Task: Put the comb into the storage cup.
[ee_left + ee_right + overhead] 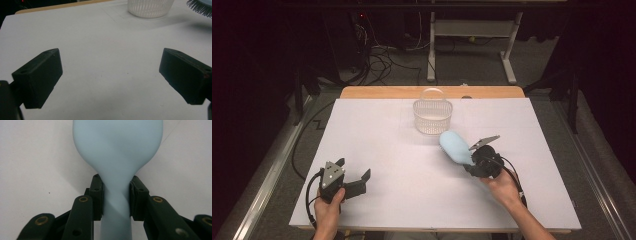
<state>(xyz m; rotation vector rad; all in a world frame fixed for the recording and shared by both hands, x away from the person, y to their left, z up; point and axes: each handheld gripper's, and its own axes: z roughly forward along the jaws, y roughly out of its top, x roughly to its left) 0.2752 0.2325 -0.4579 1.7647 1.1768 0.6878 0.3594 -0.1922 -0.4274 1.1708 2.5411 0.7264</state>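
On the white table, the right gripper holds a light blue hairbrush by its handle. In the right gripper view the two black jaws press on either side of the narrow handle, and the broad oval head of the hairbrush extends away from them over the table surface. In the high view the brush head points toward the far edge of the table and lies near a white plastic basket, just short of it and slightly to its right. The left gripper view shows the dark bristles of the brush at the upper right corner, with the basket to their left. The left gripper rests low at the near left of the table, well apart from the brush; its jaws stand wide apart with nothing between them.
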